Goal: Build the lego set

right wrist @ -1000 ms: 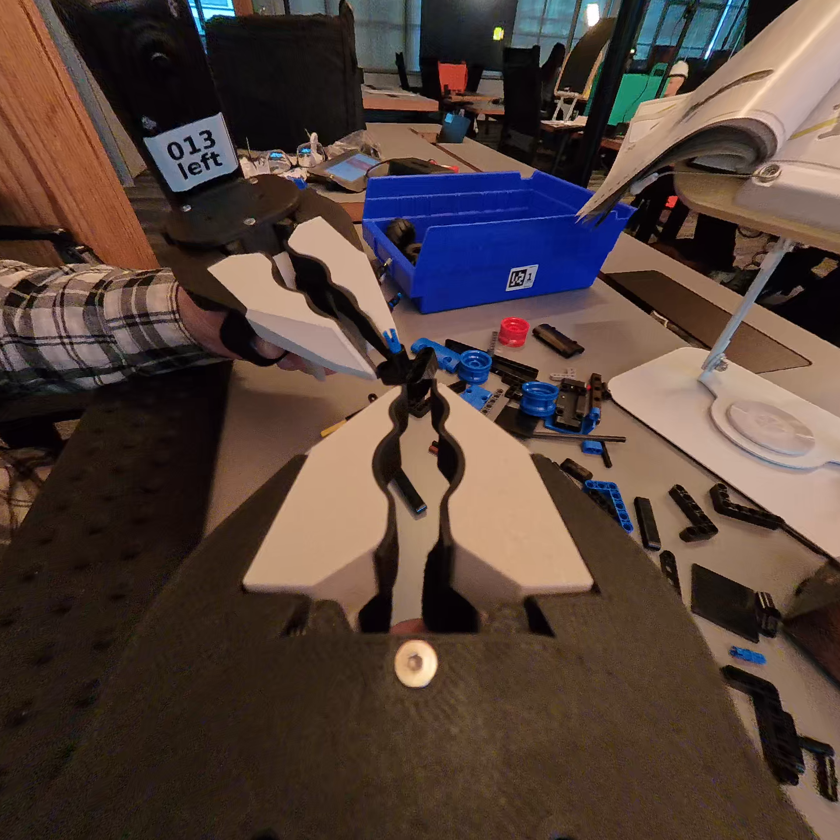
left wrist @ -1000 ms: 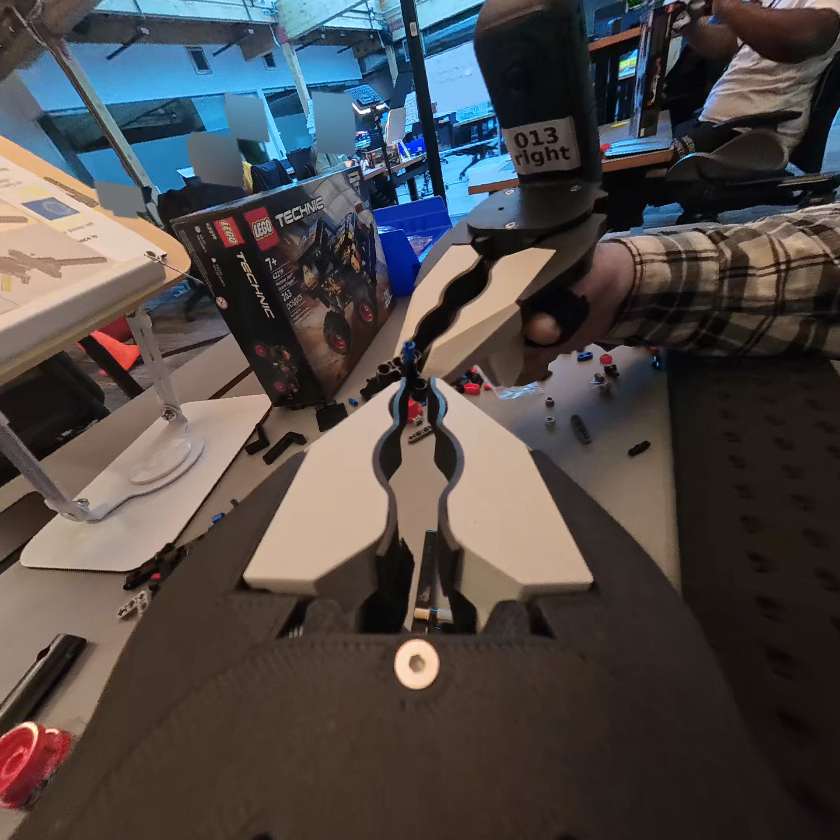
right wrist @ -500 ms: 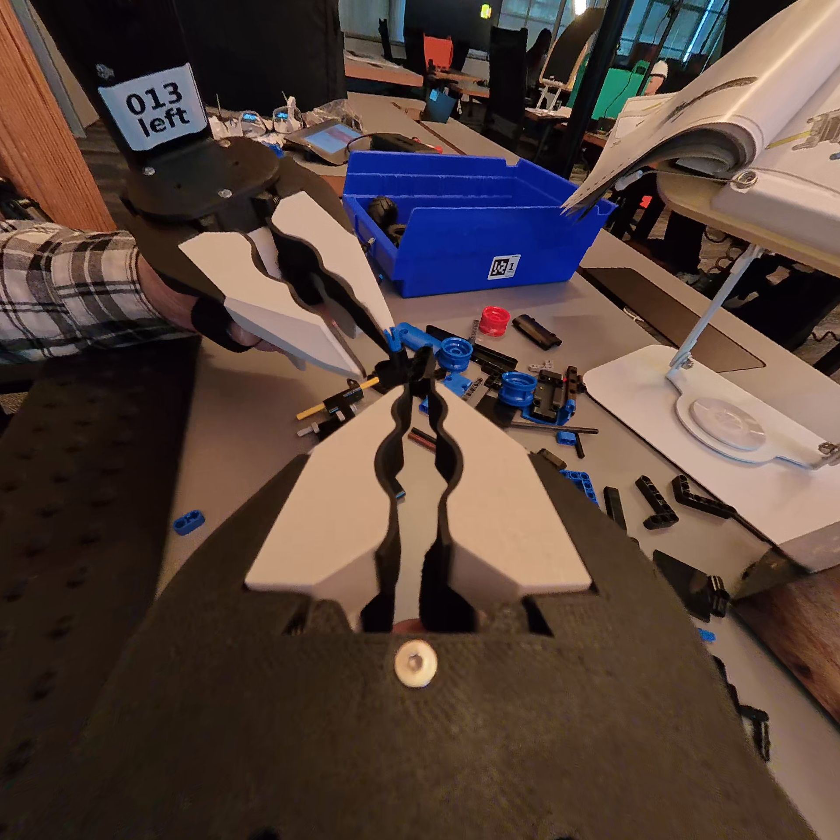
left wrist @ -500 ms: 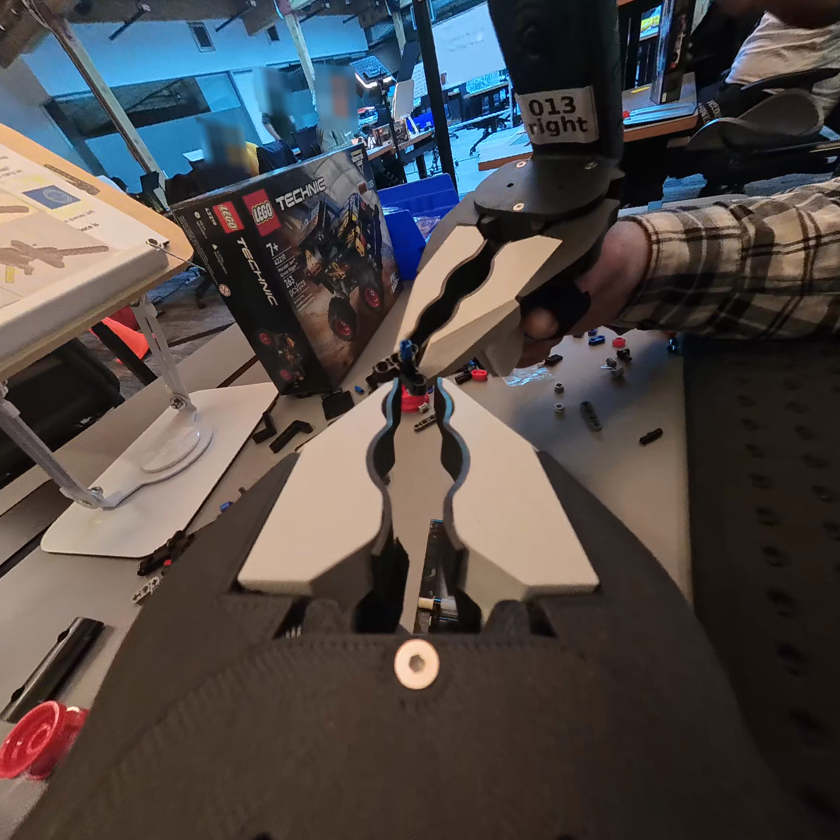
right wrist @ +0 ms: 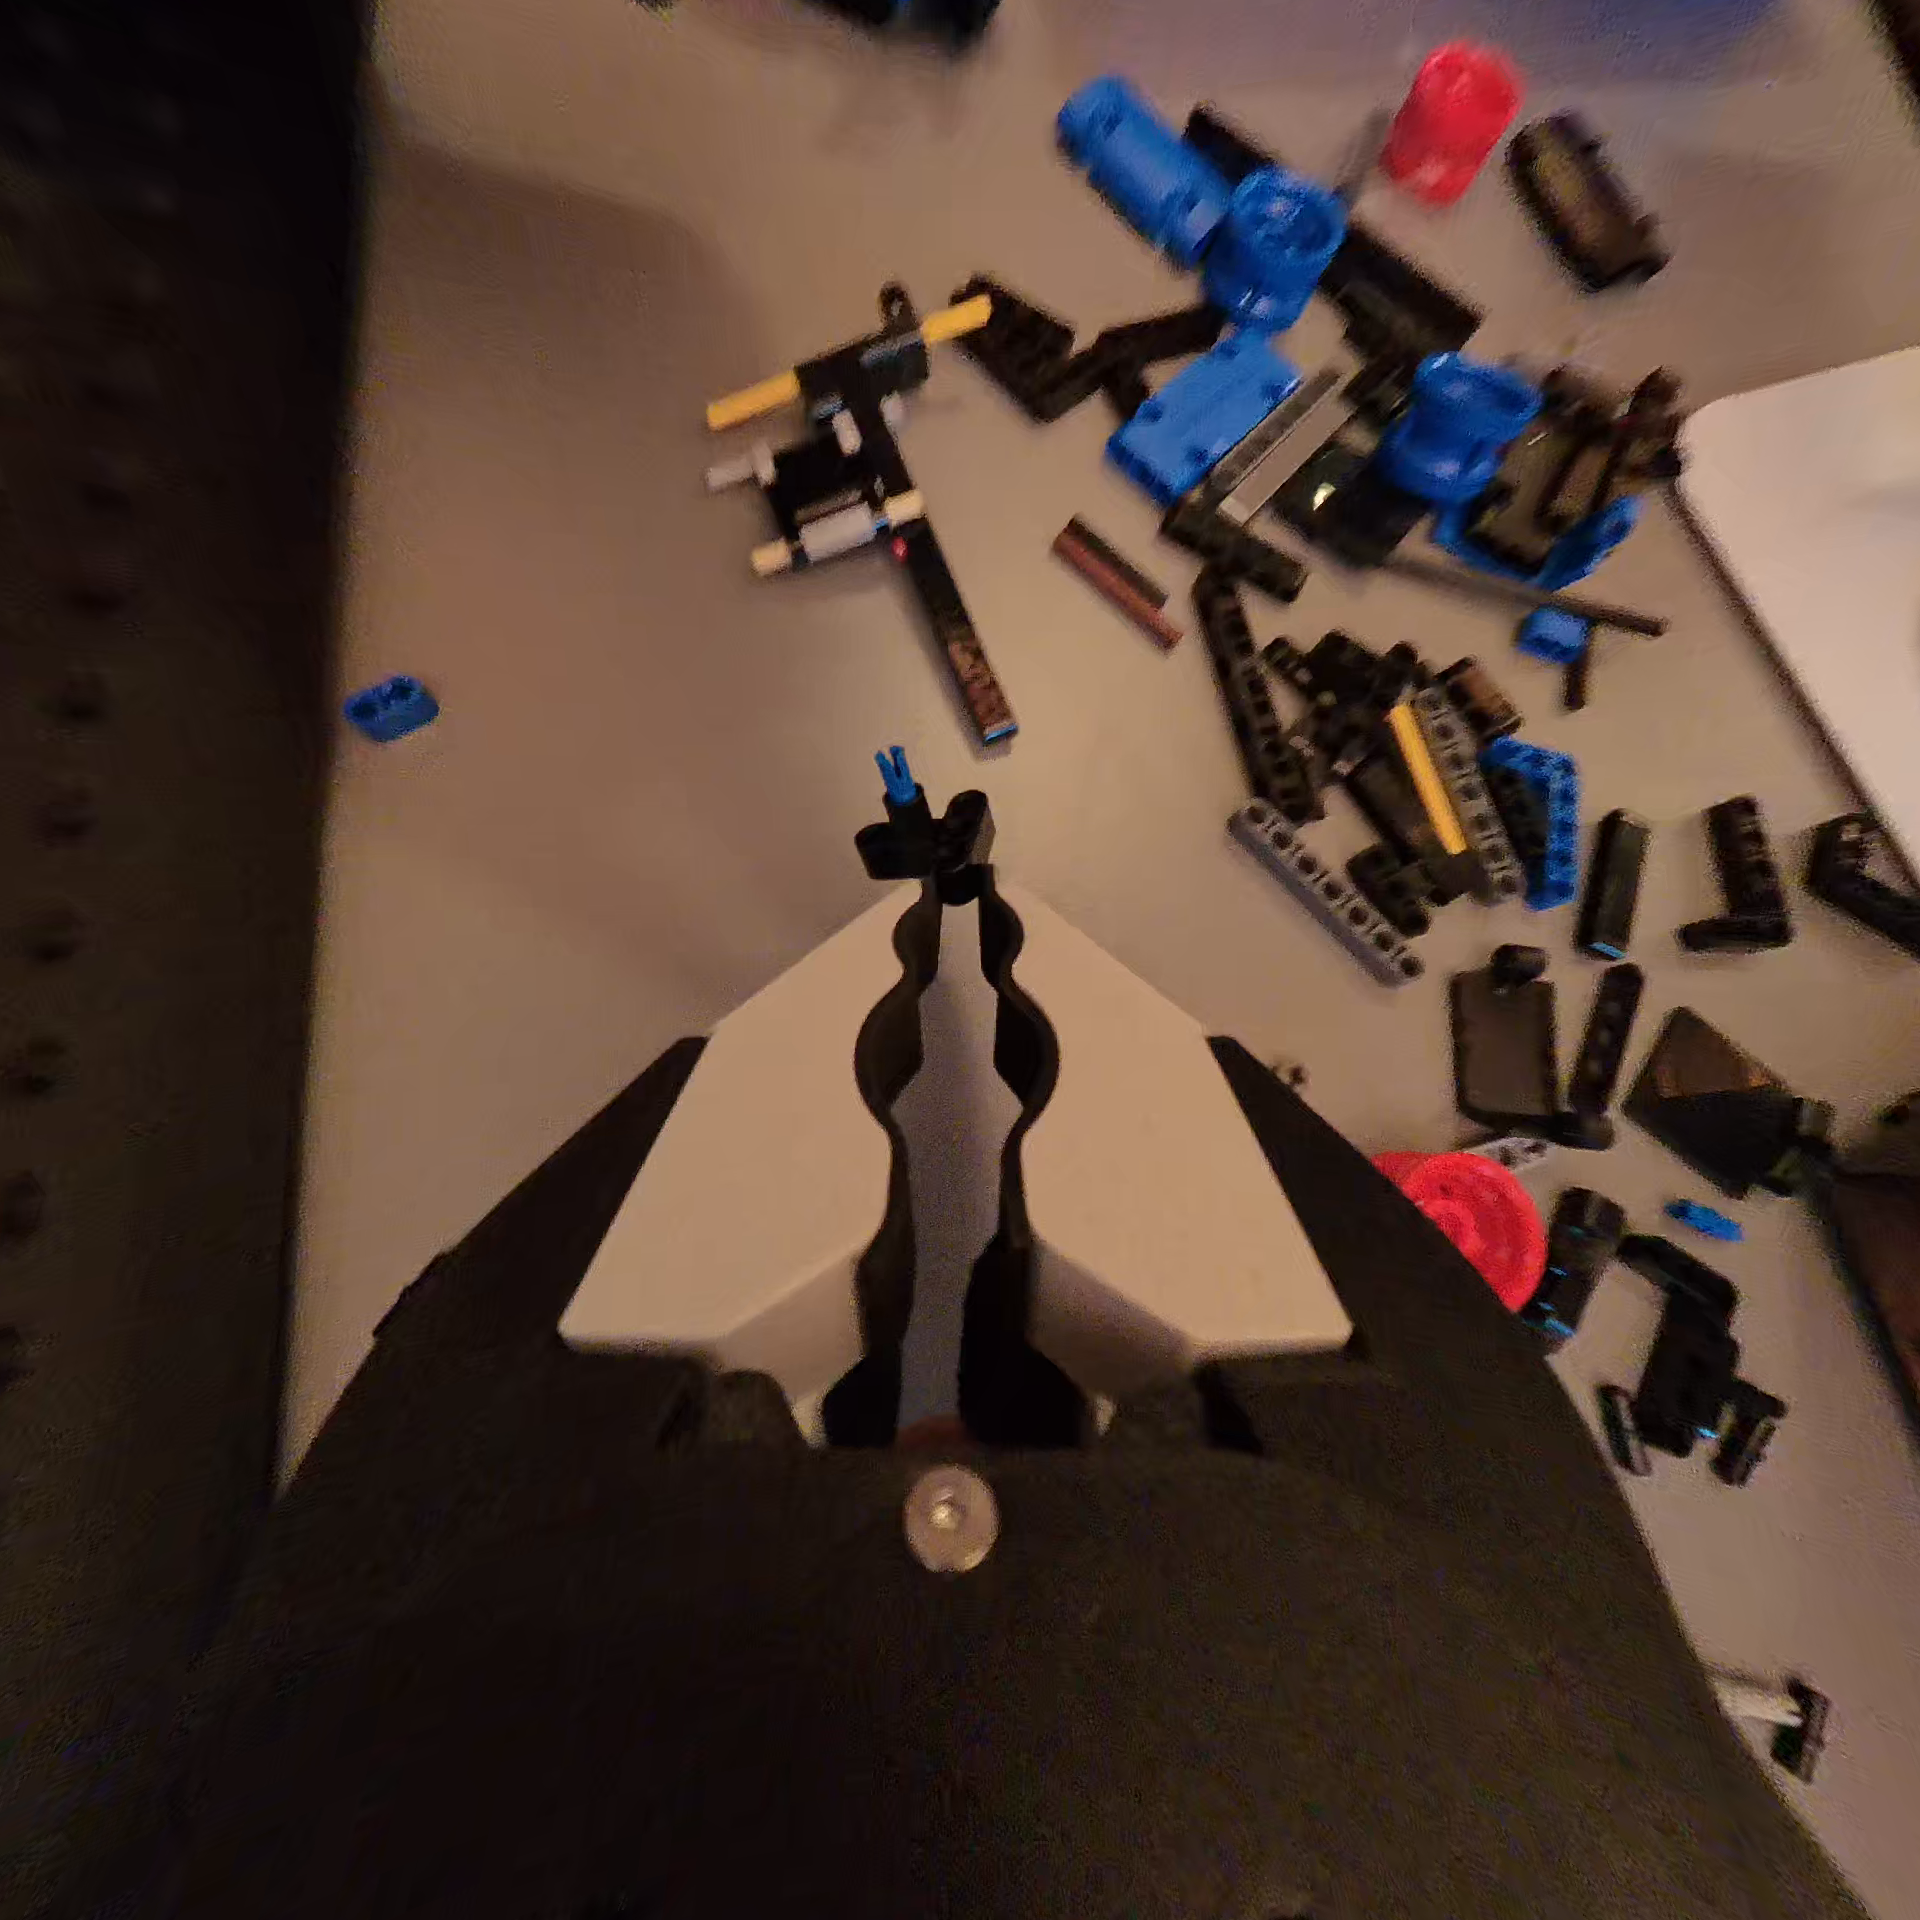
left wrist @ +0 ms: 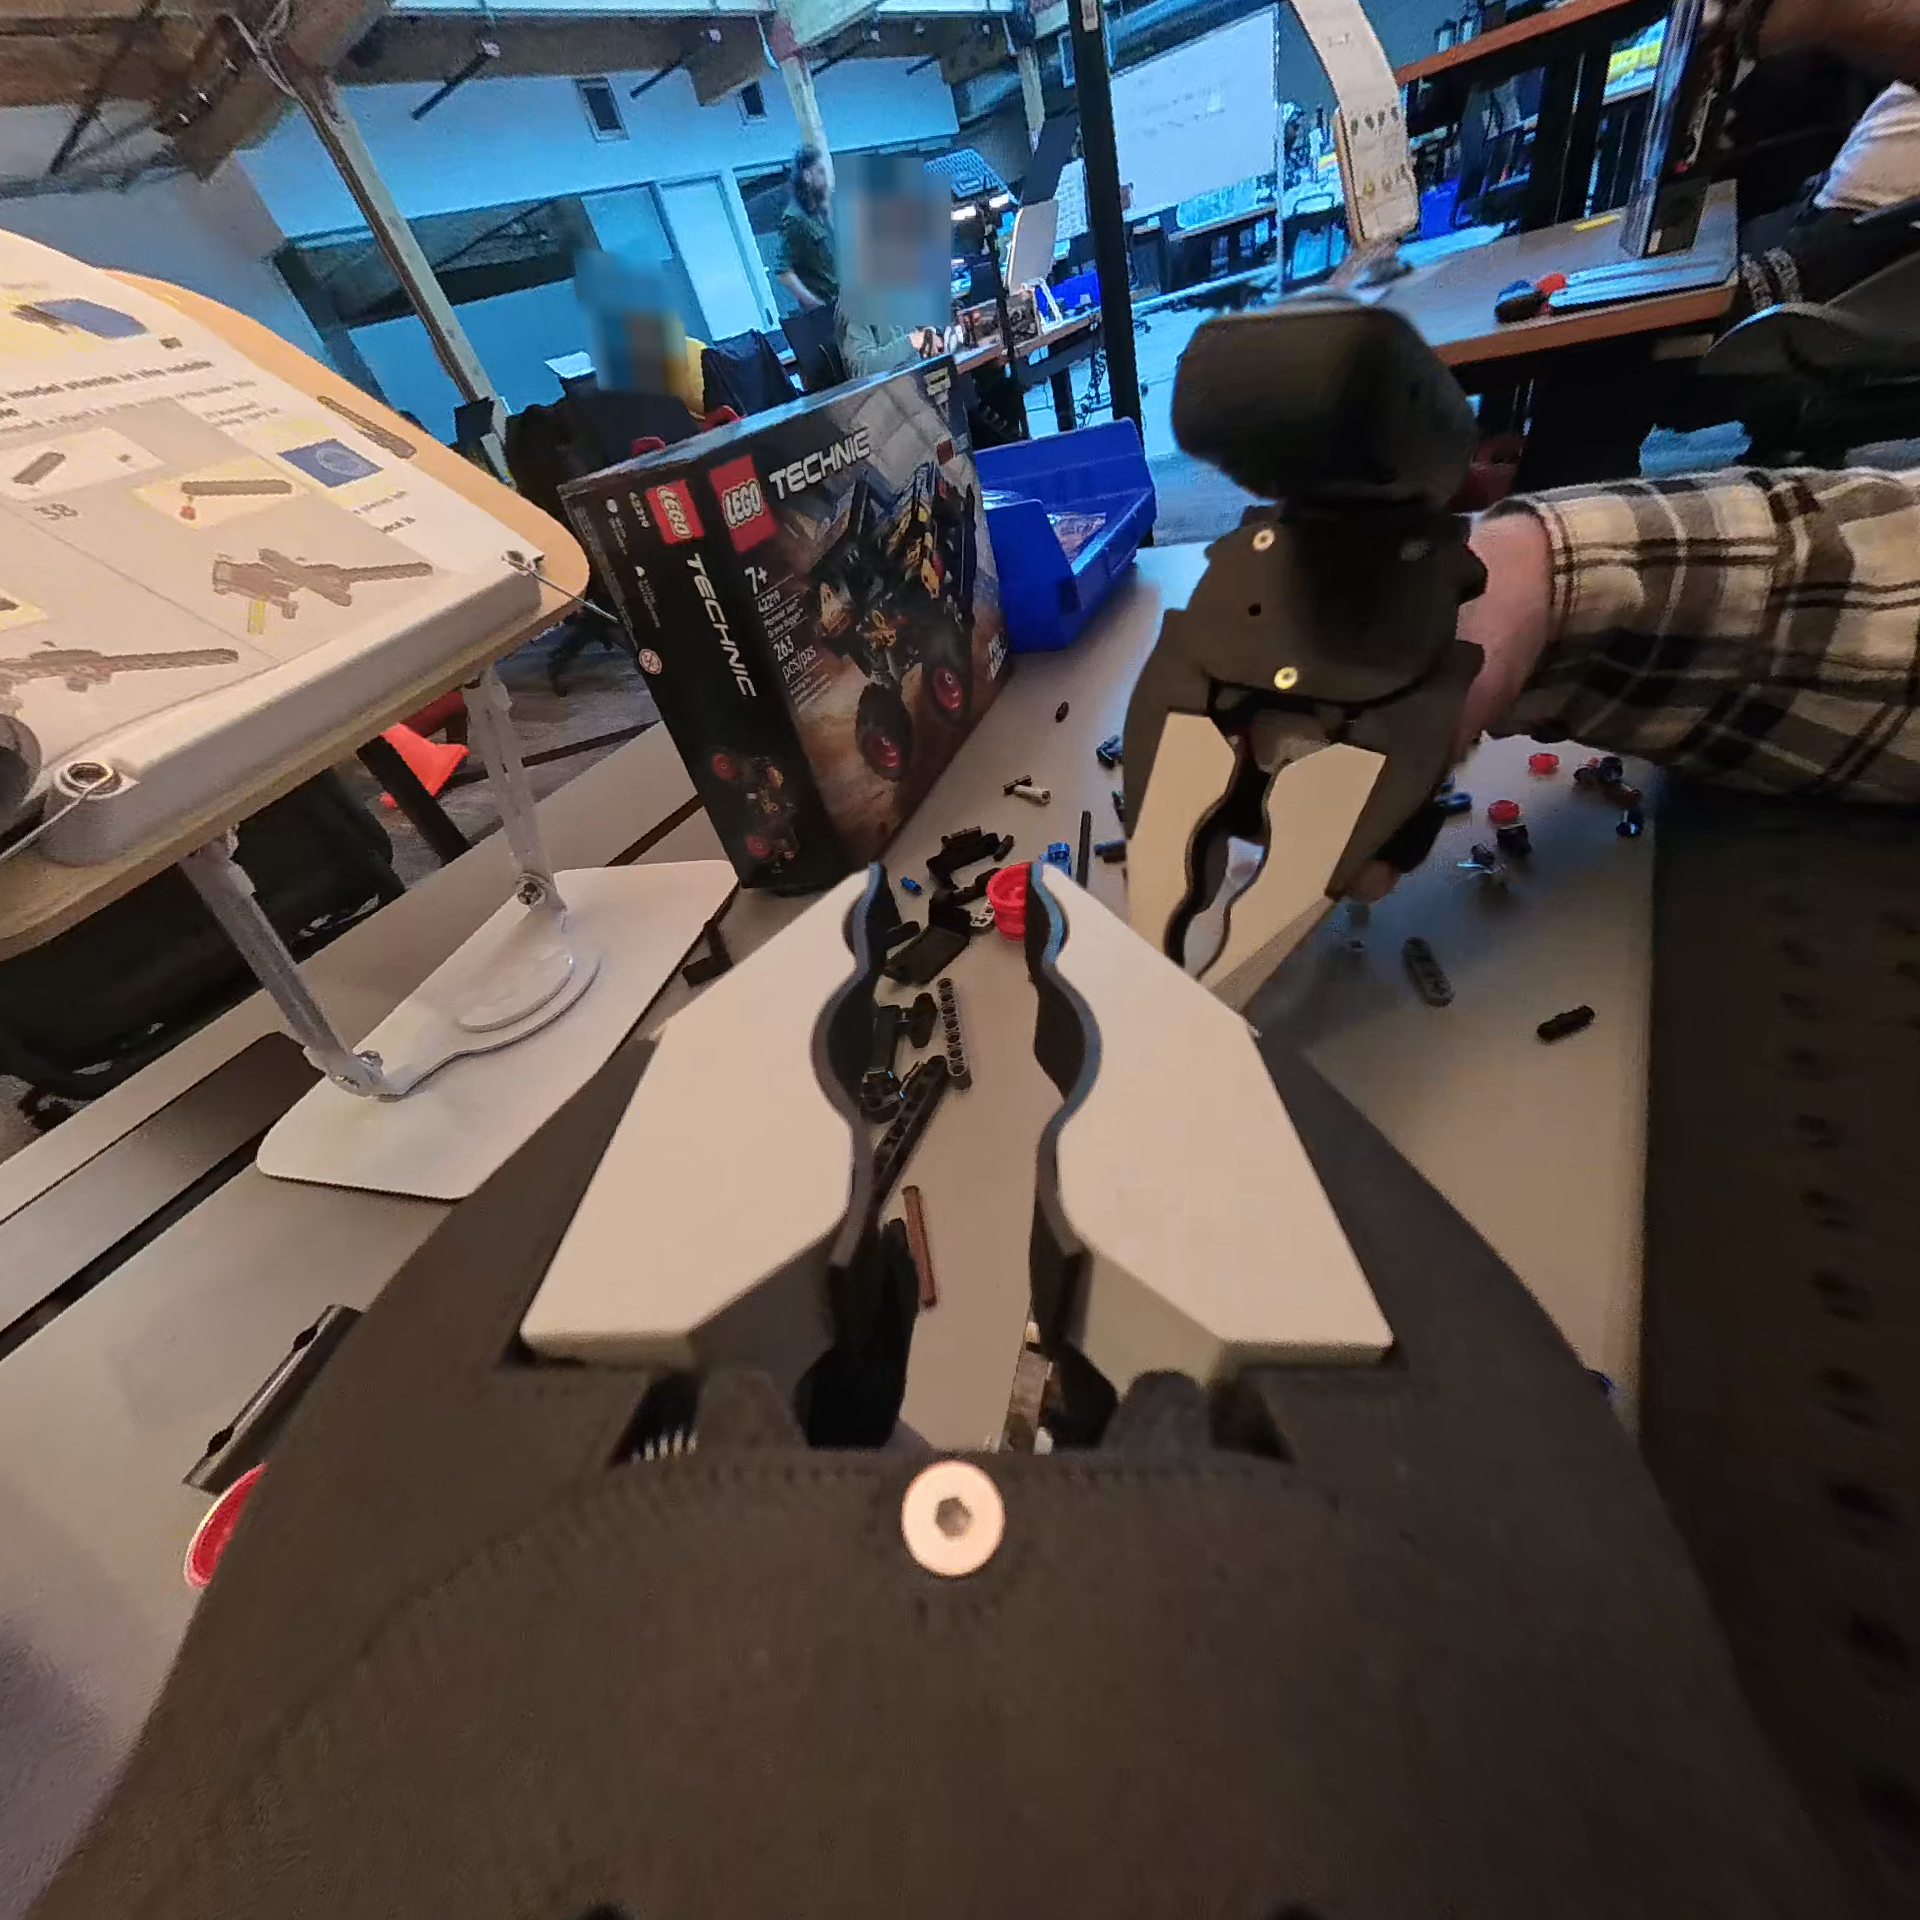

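At the right gripper (right wrist: 951, 883) tips, above the table (right wrist: 582, 582), sits the black connector with blue pin (right wrist: 920, 826), firmly clamped. The left gripper (left wrist: 951, 914) has released, now wide and empty; pin insertion appears complete.

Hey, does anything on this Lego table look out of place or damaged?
Nothing looks damaged. Loose pieces lie scattered across the table; one small blue piece sits apart near the black mat.

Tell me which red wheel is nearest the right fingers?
The red wheel lying just right of the right gripper, beside its black body. The other red wheel sits far off, by the top edge.
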The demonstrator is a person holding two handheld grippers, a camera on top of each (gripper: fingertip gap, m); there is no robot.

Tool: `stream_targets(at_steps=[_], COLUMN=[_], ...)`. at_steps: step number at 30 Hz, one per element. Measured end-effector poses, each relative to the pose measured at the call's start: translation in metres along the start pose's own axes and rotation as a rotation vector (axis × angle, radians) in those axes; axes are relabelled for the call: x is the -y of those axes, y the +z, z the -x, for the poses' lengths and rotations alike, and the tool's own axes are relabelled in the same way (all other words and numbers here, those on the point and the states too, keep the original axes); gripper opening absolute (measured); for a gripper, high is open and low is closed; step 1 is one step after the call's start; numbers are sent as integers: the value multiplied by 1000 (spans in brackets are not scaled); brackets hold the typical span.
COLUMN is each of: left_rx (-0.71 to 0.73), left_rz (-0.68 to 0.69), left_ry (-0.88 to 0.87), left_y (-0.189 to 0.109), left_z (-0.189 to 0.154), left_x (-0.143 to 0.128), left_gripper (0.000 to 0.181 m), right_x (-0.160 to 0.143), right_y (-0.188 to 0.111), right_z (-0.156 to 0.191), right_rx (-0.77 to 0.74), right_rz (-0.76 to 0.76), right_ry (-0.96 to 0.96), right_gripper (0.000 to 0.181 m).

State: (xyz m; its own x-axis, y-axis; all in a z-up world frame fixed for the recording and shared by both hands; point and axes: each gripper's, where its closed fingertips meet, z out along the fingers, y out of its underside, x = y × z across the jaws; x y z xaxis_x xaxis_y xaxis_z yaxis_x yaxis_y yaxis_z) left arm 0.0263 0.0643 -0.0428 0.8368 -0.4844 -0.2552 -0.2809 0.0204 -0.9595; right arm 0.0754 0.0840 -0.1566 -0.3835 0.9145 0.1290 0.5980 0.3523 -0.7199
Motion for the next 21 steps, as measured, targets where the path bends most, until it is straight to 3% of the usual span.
stream_targets(at_steps=[4, 7, 11, 14, 16, 18, 21], left_rx=[-4, 0, 38, 104, 135, 162, 188], left_rz=[21, 14, -5, -44, -74, -99, -107], left_ry=[4, -9, -20, -51, -83, -98, -75], left_y=[3, 2, -2, -9, -15, -19, -21], left_z=[-3, -2, 6, 21, 29, 35, 37], left_x=[-3, -1, 3, 10, 15, 19, 21], left_gripper=[24, 24, 25, 24, 23, 23, 22], right_x=[-22, -22, -21, -12, 17, 61, 127], right_y=[9, 8, 5, -9, -28, -42, -46], right_z=[9, 12, 14, 8, -20, -49, -104], right_rx=[45, 58, 74, 35, -116, -251, -519], right_rz=[112, 113, 110, 90, 9, -72, -54], right_ry=[-16, -25, -30, -68, -125, -182, -404], right_gripper=[6, 7, 33, 33, 24, 25, 32])
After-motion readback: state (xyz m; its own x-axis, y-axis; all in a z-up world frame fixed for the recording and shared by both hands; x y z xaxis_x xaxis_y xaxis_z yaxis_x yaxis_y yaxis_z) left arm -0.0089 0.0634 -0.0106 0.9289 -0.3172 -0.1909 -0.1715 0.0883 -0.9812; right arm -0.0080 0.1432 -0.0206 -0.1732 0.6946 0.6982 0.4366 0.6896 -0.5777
